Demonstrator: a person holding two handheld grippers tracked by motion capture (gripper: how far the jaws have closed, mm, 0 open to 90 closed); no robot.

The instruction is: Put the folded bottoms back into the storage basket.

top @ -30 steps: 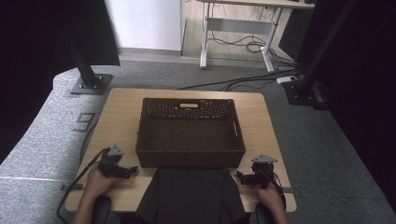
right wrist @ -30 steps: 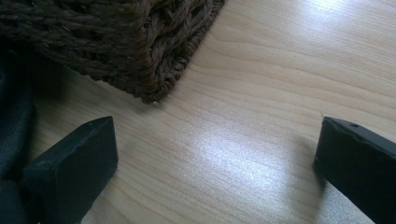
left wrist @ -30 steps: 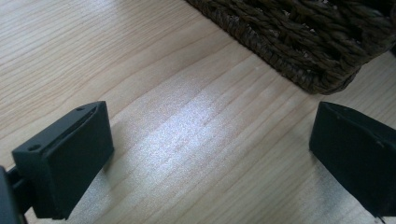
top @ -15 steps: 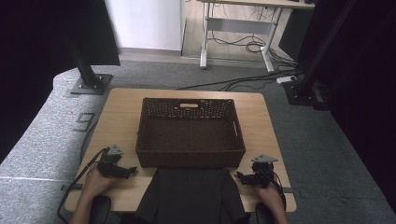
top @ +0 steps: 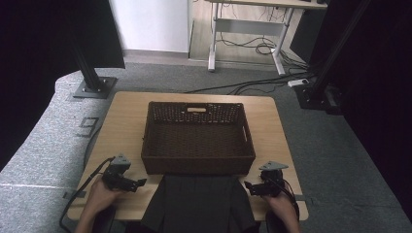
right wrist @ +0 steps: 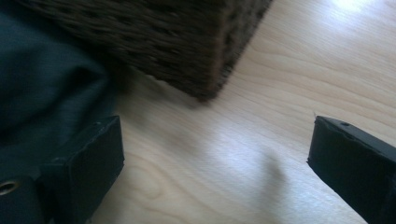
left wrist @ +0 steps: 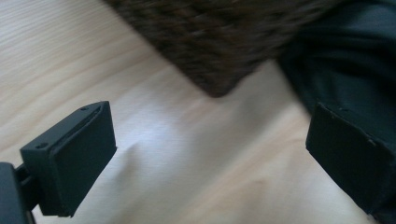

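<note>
From nine o'clock, the left tool hovers spread over the desk, the woven basket sits mid-desk with a dark cloth, near edge cut off, at six, and the right tool gapes at three.

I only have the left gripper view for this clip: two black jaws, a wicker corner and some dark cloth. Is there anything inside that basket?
Observer: No. In the high view the wicker basket is bare inside, just its woven floor.
Operator: And the dark cloth, where does it lie?
Observer: The dark garment lies flat on the wooden table, on the person's side of the basket, between the two claws.
Operator: What is the other claw doing?
Observer: The right claw has its jaws wide apart over bare wood, one jaw at the garment's edge, holding nothing.
Operator: Same as mine?
Observer: Yes. The left claw is open too, and it is at the garment's opposite edge.
</note>
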